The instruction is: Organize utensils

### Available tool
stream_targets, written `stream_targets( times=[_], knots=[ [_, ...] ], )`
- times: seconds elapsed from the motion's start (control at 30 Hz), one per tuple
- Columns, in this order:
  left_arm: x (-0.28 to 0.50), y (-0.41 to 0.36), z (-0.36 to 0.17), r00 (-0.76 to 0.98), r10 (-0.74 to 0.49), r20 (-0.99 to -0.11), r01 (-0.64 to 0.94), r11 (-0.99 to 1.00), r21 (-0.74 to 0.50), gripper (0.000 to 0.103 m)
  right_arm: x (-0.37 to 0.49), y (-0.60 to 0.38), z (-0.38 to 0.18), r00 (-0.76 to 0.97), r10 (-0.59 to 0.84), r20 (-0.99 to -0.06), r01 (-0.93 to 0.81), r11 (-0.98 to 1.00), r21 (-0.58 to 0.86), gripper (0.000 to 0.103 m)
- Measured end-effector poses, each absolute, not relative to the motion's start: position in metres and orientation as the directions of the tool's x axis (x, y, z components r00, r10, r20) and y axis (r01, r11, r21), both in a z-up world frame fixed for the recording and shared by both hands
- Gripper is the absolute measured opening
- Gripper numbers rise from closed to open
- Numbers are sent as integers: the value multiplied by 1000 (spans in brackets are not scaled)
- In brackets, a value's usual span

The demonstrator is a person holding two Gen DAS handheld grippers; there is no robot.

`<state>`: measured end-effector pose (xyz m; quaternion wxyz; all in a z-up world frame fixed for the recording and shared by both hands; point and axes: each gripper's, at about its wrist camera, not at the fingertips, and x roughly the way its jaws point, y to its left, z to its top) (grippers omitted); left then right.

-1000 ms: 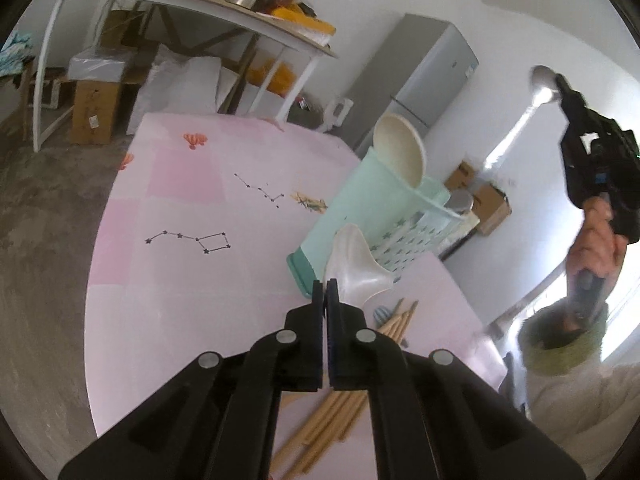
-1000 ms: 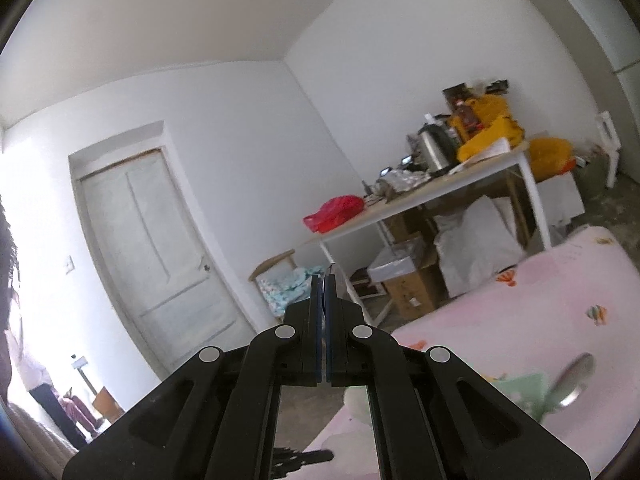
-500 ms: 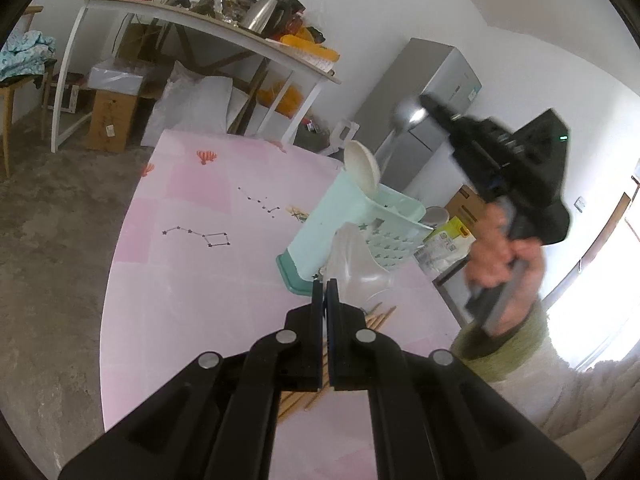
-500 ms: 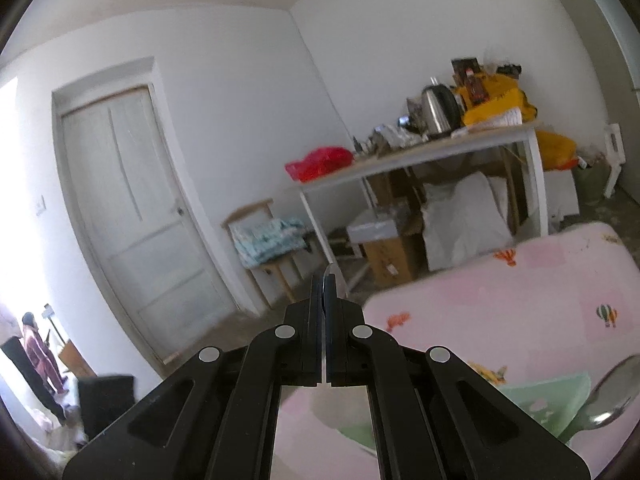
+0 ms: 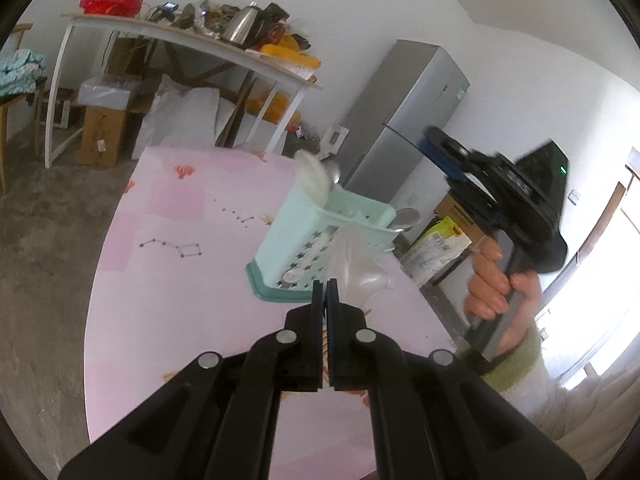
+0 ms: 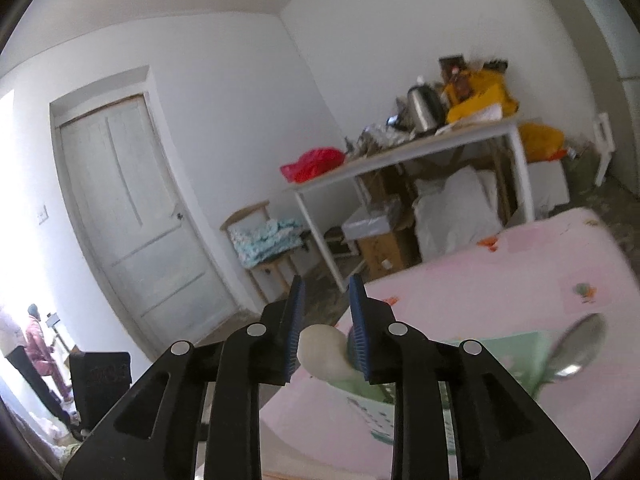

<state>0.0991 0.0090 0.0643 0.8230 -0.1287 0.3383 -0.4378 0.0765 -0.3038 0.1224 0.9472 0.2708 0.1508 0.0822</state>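
Note:
My left gripper point(image 5: 325, 284) is shut on a translucent white plastic spoon point(image 5: 352, 260), held above the pink table point(image 5: 180, 280) just in front of the mint green utensil holder point(image 5: 304, 232). A white spoon point(image 5: 314, 180) and two metal spoons point(image 5: 406, 216) stand in that holder. My right gripper point(image 5: 430, 136), gripped by a hand point(image 5: 492, 280), hangs to the right of the holder. In the right wrist view that gripper point(image 6: 326, 282) is opening, with nothing pressed between its blue pads point(image 6: 296, 320). The white spoon's bowl point(image 6: 320, 352) shows beyond the gap, and a metal spoon point(image 6: 580, 348) leans in the holder point(image 6: 504, 352).
A grey fridge point(image 5: 404, 120) stands behind the pink table. A white side table point(image 5: 180, 36) carries a kettle, bags and clutter, with boxes beneath. A door point(image 6: 132, 208) and a chair with cloth point(image 6: 264, 236) are on the far side. People stand far off point(image 6: 36, 340).
The right gripper came down from high on the right to the holder and its jaws parted; the metal spoon it held now leans in the holder. The left gripper rose, still holding the white spoon.

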Motion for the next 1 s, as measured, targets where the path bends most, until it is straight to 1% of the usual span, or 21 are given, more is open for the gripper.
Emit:
stream_targets(
  times=[0.1, 0.23, 0.3, 0.4, 0.47, 0.53, 0.67, 0.77, 0.83, 0.9, 1.0],
  knots=[
    [96, 4, 79, 398, -811, -428, 651, 579, -492, 1, 40, -307, 131, 957, 182, -226, -43, 858, 512, 26],
    [97, -6, 105, 424, -817, -391, 684, 572, -453, 1, -2, -313, 132, 967, 105, -232, 27, 864, 503, 27],
    [99, -14, 120, 439, -814, -380, 703, 574, -419, 1, -16, -313, 127, 965, 76, -252, 64, 861, 504, 27],
    [103, -34, 140, 484, -783, -391, 728, 608, -317, 1, -34, -309, 111, 950, 36, -311, 131, 856, 500, 27],
    [107, -52, 149, 498, -762, -415, 746, 620, -244, 1, -40, -307, 100, 938, 25, -346, 162, 850, 501, 27],
    [113, -68, 152, 500, -740, -450, 751, 629, -199, 1, -43, -307, 88, 926, 28, -376, 183, 838, 514, 27],
    [125, -110, 154, 517, -667, -536, 775, 631, -38, 1, -47, -311, 69, 909, 33, -416, 216, 815, 538, 27],
    [129, -132, 154, 526, -626, -576, 791, 609, 60, 1, -51, -316, 62, 909, 32, -416, 226, 801, 555, 27],
    [128, -152, 152, 548, -584, -599, 796, 585, 158, 1, -55, -319, 58, 911, 29, -411, 230, 792, 565, 27],
    [125, -168, 148, 557, -550, -623, 800, 558, 222, 1, -56, -322, 54, 914, 29, -405, 233, 780, 581, 27],
    [122, -195, 138, 597, -489, -636, 783, 526, 331, 1, -59, -324, 50, 915, 38, -402, 232, 765, 600, 27]
  ],
)
